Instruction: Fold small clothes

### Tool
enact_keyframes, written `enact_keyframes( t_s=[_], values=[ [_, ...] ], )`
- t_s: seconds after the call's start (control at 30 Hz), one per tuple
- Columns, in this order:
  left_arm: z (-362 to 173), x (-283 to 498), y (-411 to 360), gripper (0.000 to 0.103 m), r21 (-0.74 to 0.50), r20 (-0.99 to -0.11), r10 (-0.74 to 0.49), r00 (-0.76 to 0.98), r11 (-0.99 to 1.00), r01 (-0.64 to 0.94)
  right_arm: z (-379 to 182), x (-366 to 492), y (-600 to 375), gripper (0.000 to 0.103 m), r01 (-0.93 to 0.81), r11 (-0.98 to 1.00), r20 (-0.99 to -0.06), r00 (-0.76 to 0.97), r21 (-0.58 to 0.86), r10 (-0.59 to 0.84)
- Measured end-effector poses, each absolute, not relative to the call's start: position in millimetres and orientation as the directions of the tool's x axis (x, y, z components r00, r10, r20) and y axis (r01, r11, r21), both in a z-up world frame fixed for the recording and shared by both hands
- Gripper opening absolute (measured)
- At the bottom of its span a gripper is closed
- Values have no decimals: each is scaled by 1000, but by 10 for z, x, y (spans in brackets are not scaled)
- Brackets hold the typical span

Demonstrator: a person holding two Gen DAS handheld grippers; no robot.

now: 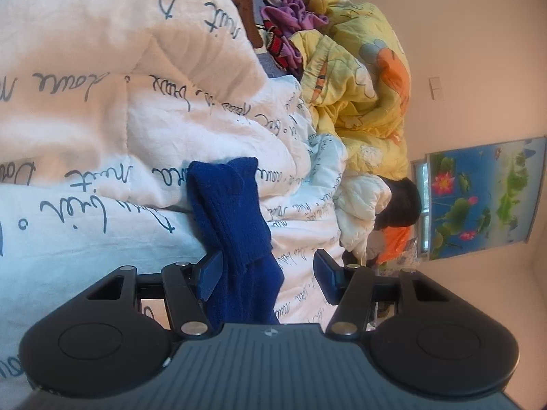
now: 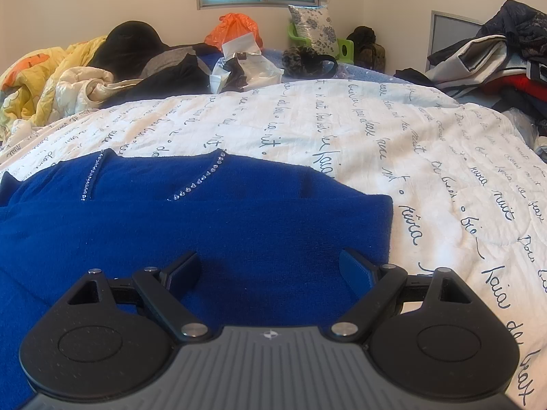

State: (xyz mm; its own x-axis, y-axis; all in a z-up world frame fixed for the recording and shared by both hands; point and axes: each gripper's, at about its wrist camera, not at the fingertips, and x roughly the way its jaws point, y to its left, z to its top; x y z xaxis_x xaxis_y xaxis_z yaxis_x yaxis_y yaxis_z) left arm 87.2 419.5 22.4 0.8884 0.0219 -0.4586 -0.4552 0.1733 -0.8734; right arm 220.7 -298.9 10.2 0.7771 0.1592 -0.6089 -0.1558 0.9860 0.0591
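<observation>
A small blue knit garment (image 2: 212,218) with lines of small rhinestones lies spread on a white quilt (image 2: 393,143) printed with dark script. My right gripper (image 2: 270,270) is open just above the garment's near part, close to its right edge. In the left wrist view, which is turned sideways, a narrow ribbed part of the same blue garment (image 1: 236,218) runs between my fingers. My left gripper (image 1: 268,275) is open, with the left pad (image 1: 209,273) against the cloth and the right pad clear of it.
A yellow cartoon quilt (image 1: 362,78) and purple clothes (image 1: 294,13) lie bunched beyond the white quilt. In the right wrist view, dark clothes (image 2: 164,65), an orange bag (image 2: 236,29) and plastic packets (image 2: 246,68) lie at the back, and a clothes pile (image 2: 495,58) stands at the right.
</observation>
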Motion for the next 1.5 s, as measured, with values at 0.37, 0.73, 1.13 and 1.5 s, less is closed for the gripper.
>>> enact_keyframes(
  t_s=[0.37,0.73,1.13,1.5],
  values=[
    [183,894,4207,58,-875,-461,16,887,155,-458,100,2205,-2989,89,-156,986,-609,777,60,160],
    [60,1023,4294,7,-819,-553,58,831,146,-555,99,2201,-2986,89,-155,986,-608,778,59,159],
    [564,1587,2311,2,-937,-319,-354,879,257,-236,101,2202,-3002,89,-150,986,-605,779,74,164],
    [75,1094,509,77,-833,-449,-621,642,551,-49,240,2195,-3213,90,-111,946,-593,755,305,280]
  ],
)
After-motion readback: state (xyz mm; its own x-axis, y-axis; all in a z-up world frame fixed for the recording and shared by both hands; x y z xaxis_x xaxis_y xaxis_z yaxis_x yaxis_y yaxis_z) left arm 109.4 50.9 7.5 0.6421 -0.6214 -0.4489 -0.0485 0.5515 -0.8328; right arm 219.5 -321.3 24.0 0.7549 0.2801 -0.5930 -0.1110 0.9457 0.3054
